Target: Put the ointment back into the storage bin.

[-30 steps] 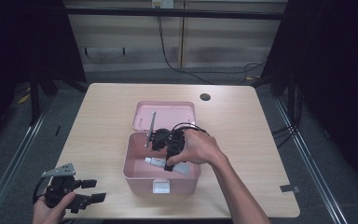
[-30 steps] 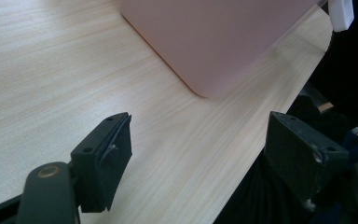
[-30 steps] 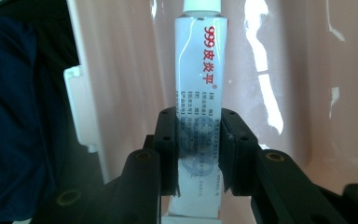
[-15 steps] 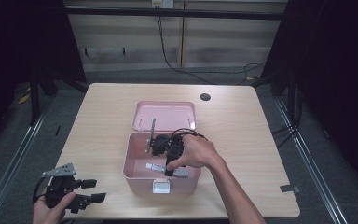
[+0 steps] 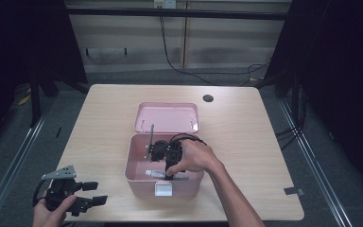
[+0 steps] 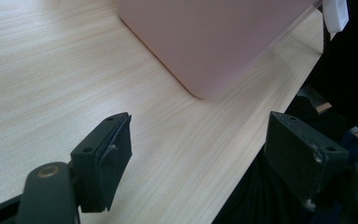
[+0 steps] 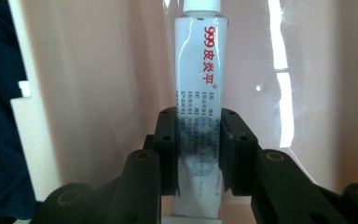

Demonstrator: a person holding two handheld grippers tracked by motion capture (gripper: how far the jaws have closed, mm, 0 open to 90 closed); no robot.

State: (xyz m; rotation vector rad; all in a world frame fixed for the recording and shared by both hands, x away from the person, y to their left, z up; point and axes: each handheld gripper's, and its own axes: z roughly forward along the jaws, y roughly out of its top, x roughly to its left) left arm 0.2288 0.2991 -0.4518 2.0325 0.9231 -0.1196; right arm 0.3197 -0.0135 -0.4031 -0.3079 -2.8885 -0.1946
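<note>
Your right tongs (image 7: 198, 154) pinch the white tube (image 7: 199, 88) inside the pink box (image 5: 137, 161); your left tongs (image 6: 200, 158) hang spread over the bench (image 5: 246, 127)

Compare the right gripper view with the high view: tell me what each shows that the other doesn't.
Right gripper view alone: red print on the white tube, with the right tool shut on its lower half. High view alone: the wooden table, the box's open lid, and the left tool open near the table's front edge. Both share the pink box and the tube inside.
</note>
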